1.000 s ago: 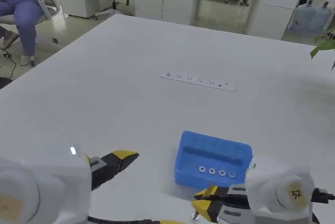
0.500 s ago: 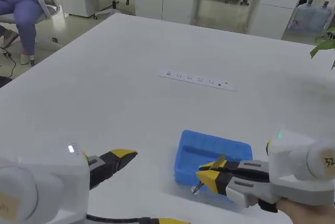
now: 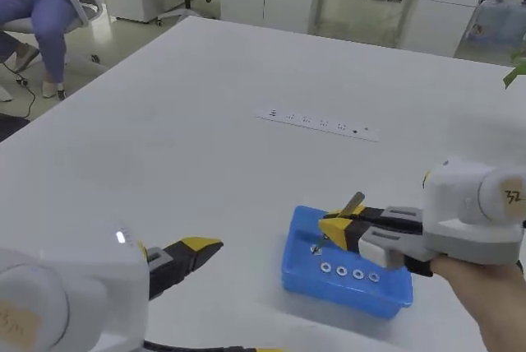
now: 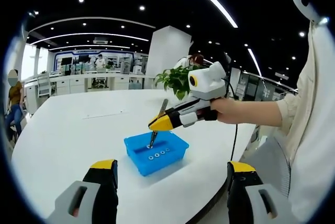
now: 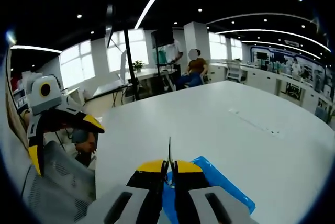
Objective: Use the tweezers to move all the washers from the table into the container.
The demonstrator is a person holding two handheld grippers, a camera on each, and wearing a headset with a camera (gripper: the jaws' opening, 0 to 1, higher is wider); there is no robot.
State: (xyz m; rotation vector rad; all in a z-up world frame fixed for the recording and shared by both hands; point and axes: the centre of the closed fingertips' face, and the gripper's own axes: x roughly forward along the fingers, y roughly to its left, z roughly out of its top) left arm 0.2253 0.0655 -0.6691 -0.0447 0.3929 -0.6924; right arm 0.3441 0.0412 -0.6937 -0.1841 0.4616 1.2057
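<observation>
A blue container (image 3: 386, 296) sits near the table's front edge with several washers (image 3: 349, 271) in a row on its floor. My right gripper (image 3: 333, 230) is shut on thin metal tweezers (image 3: 322, 243), which slant down. Their tip hangs over the container's left part, just above the washers. Something small glints at the tip; I cannot tell if it is a washer. The right gripper view shows the tweezers (image 5: 169, 153) standing up between the closed jaws, with the container (image 5: 222, 187) below. My left gripper (image 4: 170, 177) is open and empty, to the left of the container (image 4: 156, 153).
A white power strip (image 3: 316, 124) lies flat near the table's middle. A person sits on a chair (image 3: 82, 6) beyond the far left corner. A green plant (image 4: 175, 80) stands at the right.
My right gripper has carried the tweezers up from the container's near edge and over its left part. The left gripper has stayed where it was.
</observation>
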